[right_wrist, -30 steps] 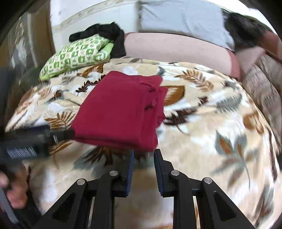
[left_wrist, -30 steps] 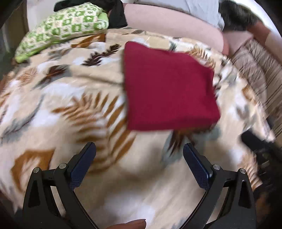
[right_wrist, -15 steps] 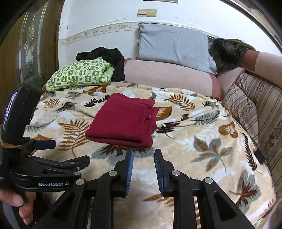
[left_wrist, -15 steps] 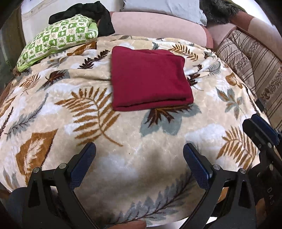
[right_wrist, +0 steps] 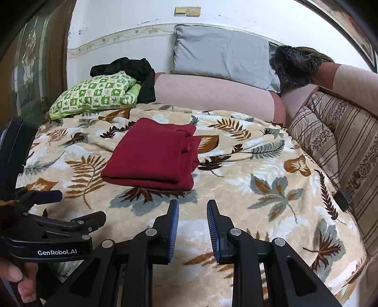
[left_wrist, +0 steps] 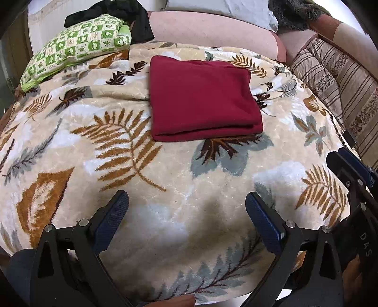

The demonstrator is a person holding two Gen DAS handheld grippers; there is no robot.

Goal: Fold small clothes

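- Left wrist view: the left claw (left_wrist: 186, 212) is held wide open above the leaf-print blanket (left_wrist: 165, 189), with nothing between its two blue pads; judging by that stance, it has no grip to keep.
- One red garment (left_wrist: 203, 104) is seen lying flat on the blanket, well apart from the claw, folded into a neat rectangle with the doubled edge toward the camera. The fold looks finished, which would explain why it is left alone in the middle of the bed.
- One green checked pillow (left_wrist: 78, 44) is pushed to the far left corner, and one black garment (left_wrist: 127, 16) is bunched behind it, probably set aside to keep the folding area free.
- Part of the right claw (left_wrist: 349, 170) is visible at the right edge.
- Right wrist view: the right claw (right_wrist: 192, 224) is held narrowly open, its two pads close together but not touching, and nothing is caught between them. It hangs over bare blanket (right_wrist: 259, 212), near the front edge of the red garment (right_wrist: 153, 153) but clear of it.
- The left claw (right_wrist: 70, 207) is seen at the left, gripped by a hand (right_wrist: 16, 281) at the bottom corner.
- One grey cushion (right_wrist: 222, 56) and one striped cushion (right_wrist: 330, 141) are counted along the back and right side; one dark furry item (right_wrist: 293, 63) rests in the corner.
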